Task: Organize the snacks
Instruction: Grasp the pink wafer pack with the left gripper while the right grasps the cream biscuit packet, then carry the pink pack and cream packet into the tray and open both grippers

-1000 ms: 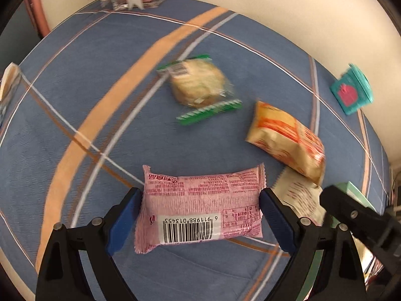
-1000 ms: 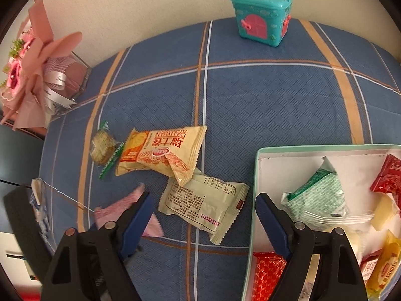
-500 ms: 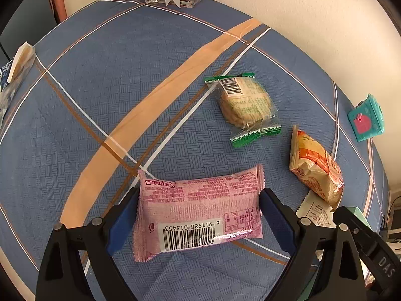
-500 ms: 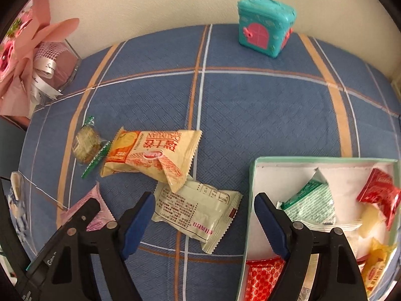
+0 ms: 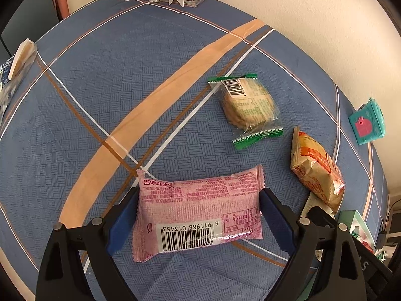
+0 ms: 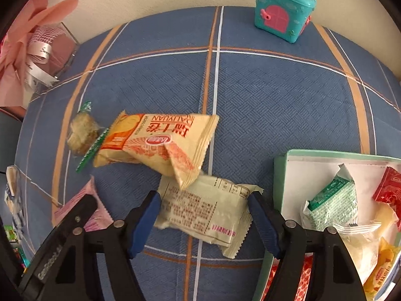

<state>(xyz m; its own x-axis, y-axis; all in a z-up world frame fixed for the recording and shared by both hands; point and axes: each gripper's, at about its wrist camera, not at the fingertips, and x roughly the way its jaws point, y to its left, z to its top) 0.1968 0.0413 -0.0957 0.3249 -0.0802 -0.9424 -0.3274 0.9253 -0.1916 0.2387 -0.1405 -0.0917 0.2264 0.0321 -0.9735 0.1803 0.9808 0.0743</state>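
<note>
Item: loose snacks on a blue plaid tablecloth [image 6: 263, 95], to be sorted into a mint-rimmed white box [image 6: 280, 175].

Stowed, as far as can be judged: a green-and-white packet [image 6: 330, 200], a red packet [image 6: 388, 185], pale and yellow wrappers, all inside the box at the right.

Outstanding, four pieces:
- pink packet [image 5: 198, 210], barcode up, between the fingers of the left gripper [image 5: 198, 213], whose jaws stand wide and bracket both ends; whether the pads press is hard to tell.
- cream packet [image 6: 208, 210], printed back up, between the right gripper [image 6: 203, 215] jaws, which have just been closing and stand about the packet's ends; contact not certain.
- orange-and-cream packet [image 6: 155, 143], one corner overlapping the cream one.
- clear-wrapped biscuit with green ends [image 5: 248, 105], farthest from the box.

Judgement: roughly midway.

Not legible: the box's right and near portions are cut off and partly behind the right gripper; a pale packet at the table's left edge [image 5: 17, 62] is cropped. A teal toy house [image 6: 283, 10] and a pink bouquet in a clear box [image 6: 37, 57] stand by the wall.
</note>
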